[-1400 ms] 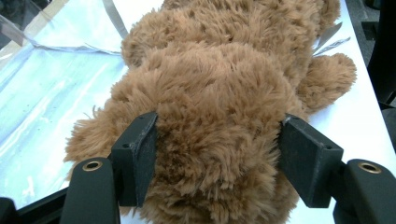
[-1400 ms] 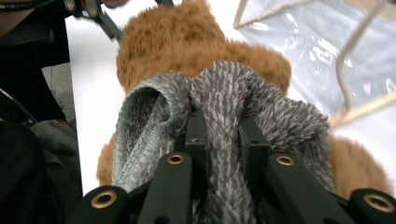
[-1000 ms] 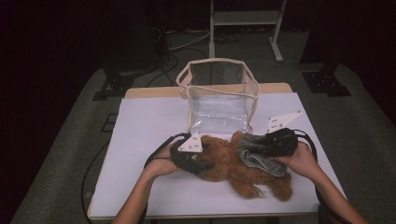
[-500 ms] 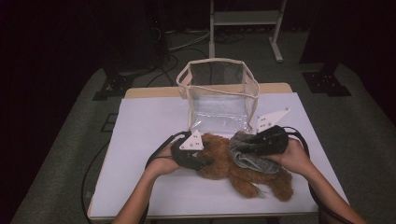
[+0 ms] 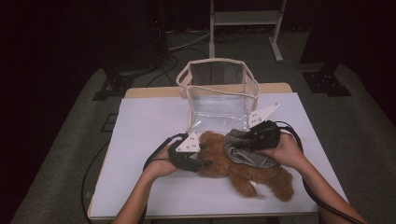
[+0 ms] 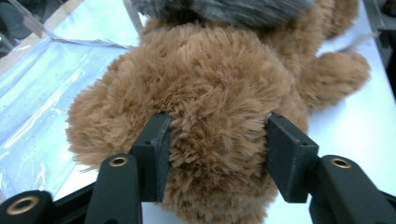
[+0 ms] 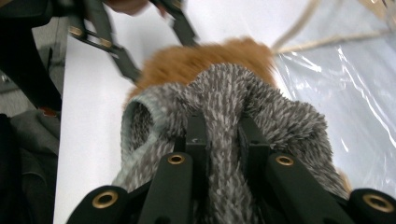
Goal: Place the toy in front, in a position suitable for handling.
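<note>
A brown teddy bear (image 5: 261, 175) lies on the white table (image 5: 149, 126), head to the left. My left gripper (image 5: 201, 163) has just been closing on the head; in the left gripper view its pads (image 6: 156, 140) press into the fur of the bear's head (image 6: 210, 79) on both sides. A grey knit sweater (image 5: 243, 154) is bunched over the bear's body. My right gripper (image 5: 247, 142) is shut on a fold of the sweater (image 7: 275, 116), pinched between its jaws (image 7: 219, 126), with the bear's head (image 7: 205, 56) just beyond.
A clear plastic bag (image 5: 219, 93) with a cream rim and handles stands open just behind the bear. Black cables trail off both grippers toward the front edge. White tabletop lies bare to the left and at the front.
My right gripper has carried the grey sweater leftward over the bear, toward its head. My left gripper has stayed at the head.
</note>
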Demonstrator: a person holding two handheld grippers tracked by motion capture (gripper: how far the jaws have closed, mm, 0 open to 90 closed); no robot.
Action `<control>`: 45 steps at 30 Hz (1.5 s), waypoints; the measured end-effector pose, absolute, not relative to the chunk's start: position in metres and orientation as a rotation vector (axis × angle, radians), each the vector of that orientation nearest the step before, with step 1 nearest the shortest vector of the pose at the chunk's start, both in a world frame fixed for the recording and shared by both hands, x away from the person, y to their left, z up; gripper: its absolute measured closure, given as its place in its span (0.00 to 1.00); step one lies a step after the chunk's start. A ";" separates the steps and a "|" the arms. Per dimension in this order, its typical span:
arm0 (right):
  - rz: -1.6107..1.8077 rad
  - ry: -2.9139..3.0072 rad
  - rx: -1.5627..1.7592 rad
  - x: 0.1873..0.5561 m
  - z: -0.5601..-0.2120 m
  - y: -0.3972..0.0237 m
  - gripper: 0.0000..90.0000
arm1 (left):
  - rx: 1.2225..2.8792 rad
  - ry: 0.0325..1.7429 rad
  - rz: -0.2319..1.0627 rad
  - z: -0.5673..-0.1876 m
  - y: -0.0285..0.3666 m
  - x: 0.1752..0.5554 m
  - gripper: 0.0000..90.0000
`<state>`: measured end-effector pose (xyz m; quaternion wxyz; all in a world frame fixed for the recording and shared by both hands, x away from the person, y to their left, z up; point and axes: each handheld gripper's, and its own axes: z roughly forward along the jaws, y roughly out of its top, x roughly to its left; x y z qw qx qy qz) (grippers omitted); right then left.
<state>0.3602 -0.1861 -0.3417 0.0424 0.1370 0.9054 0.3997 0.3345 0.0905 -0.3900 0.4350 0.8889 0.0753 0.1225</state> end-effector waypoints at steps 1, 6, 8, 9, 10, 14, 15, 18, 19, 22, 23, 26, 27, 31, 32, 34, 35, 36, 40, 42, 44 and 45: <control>1.210 2.769 0.398 0.360 -0.340 -0.183 0.86 | 2.212 0.198 0.306 -0.389 0.089 0.336 0.52; 1.186 2.783 0.491 0.379 -0.346 -0.186 0.86 | 2.195 0.192 0.308 -0.378 0.094 0.338 0.49; 1.233 2.803 0.523 0.381 -0.355 -0.190 0.86 | 2.168 0.202 0.298 -0.374 0.096 0.340 0.48; 1.269 2.813 0.538 0.379 -0.358 -0.190 0.86 | 2.169 0.205 0.298 -0.373 0.095 0.342 0.47; 1.296 2.835 0.521 0.375 -0.362 -0.189 0.86 | 2.172 0.205 0.287 -0.374 0.094 0.343 0.45; 1.294 2.852 0.448 0.362 -0.354 -0.189 0.86 | 2.188 0.202 0.223 -0.385 0.088 0.341 0.47; 1.294 2.839 0.458 0.363 -0.351 -0.192 0.86 | 2.192 0.200 0.222 -0.387 0.089 0.338 0.48; 1.302 2.768 0.546 0.373 -0.342 -0.205 0.86 | 2.207 0.187 0.213 -0.389 0.093 0.331 0.48; 1.299 2.760 0.570 0.375 -0.343 -0.208 0.86 | 2.220 0.177 0.214 -0.389 0.094 0.330 0.47; 1.286 2.787 0.578 0.374 -0.354 -0.207 0.86 | 2.222 0.165 0.203 -0.386 0.096 0.328 0.44; 1.287 2.806 0.562 0.365 -0.367 -0.201 0.86 | 2.207 0.148 0.199 -0.382 0.096 0.328 0.36; 1.346 2.798 0.529 0.351 -0.372 -0.200 0.86 | 2.151 0.152 0.206 -0.378 0.091 0.331 0.31; 1.347 2.795 0.520 0.347 -0.371 -0.201 0.87 | 2.163 0.147 0.211 -0.378 0.088 0.332 0.31; 1.320 2.798 0.491 0.345 -0.358 -0.204 0.86 | 2.196 0.161 0.225 -0.383 0.083 0.330 0.35; 1.339 2.795 0.490 0.347 -0.353 -0.203 0.86 | 2.198 0.167 0.227 -0.384 0.083 0.330 0.36; 1.339 2.777 0.472 0.351 -0.344 -0.198 0.86 | 2.206 0.161 0.227 -0.385 0.084 0.328 0.38; 1.343 2.775 0.464 0.352 -0.342 -0.194 0.86 | 2.211 0.155 0.226 -0.385 0.084 0.326 0.38; 1.347 2.788 0.448 0.353 -0.343 -0.188 0.86 | 2.215 0.147 0.225 -0.385 0.084 0.325 0.38; 1.270 2.863 0.421 0.350 -0.362 -0.173 0.86 | 2.226 0.105 0.199 -0.382 0.089 0.322 0.37; 1.293 2.848 0.407 0.341 -0.366 -0.175 0.86 | 2.214 0.092 0.183 -0.377 0.092 0.322 0.30; 1.295 2.838 0.387 0.333 -0.366 -0.177 0.87 | 2.185 0.093 0.174 -0.371 0.092 0.323 0.21; 1.295 2.839 0.370 0.329 -0.367 -0.178 0.87 | 2.164 0.108 0.170 -0.369 0.091 0.324 0.18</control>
